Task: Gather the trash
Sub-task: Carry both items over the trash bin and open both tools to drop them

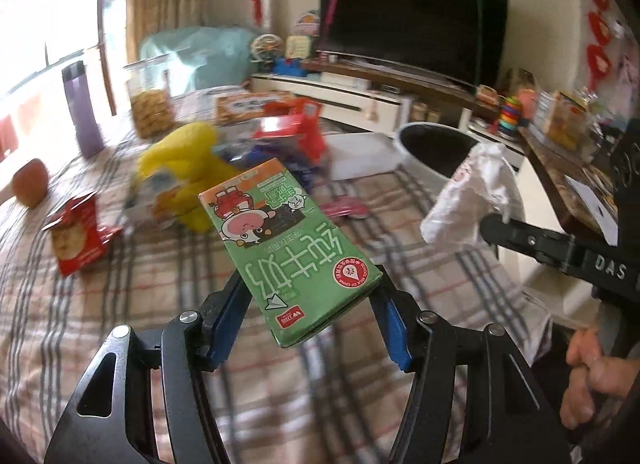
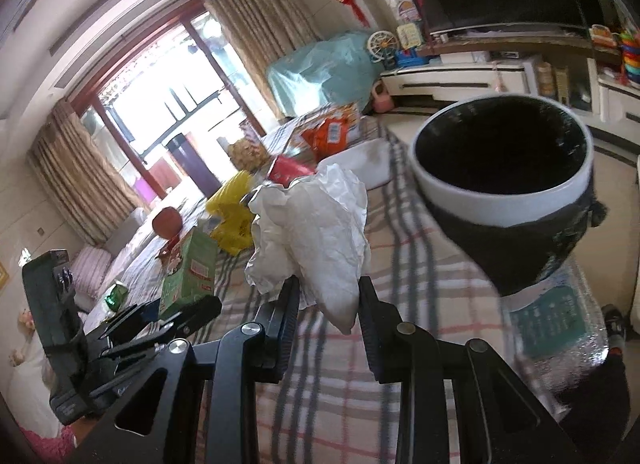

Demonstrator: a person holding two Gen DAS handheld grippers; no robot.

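Note:
My left gripper (image 1: 308,288) is shut on a green milk carton (image 1: 288,248) and holds it above the plaid tablecloth (image 1: 120,328). My right gripper (image 2: 329,284) is shut on a crumpled white tissue (image 2: 312,232), held just left of the white-rimmed black trash bin (image 2: 504,192). In the left wrist view the right gripper (image 1: 486,224) with the tissue (image 1: 468,200) sits at the right, near the bin (image 1: 436,152). In the right wrist view the left gripper (image 2: 176,308) with the carton (image 2: 190,268) is at lower left.
On the table lie a red snack packet (image 1: 78,236), a yellow bag (image 1: 188,172), red and orange wrappers (image 1: 292,132), a pink wrapper (image 1: 346,210), an apple (image 1: 30,182), a purple flask (image 1: 82,108) and a cookie jar (image 1: 150,100). A TV (image 1: 412,20) stands behind.

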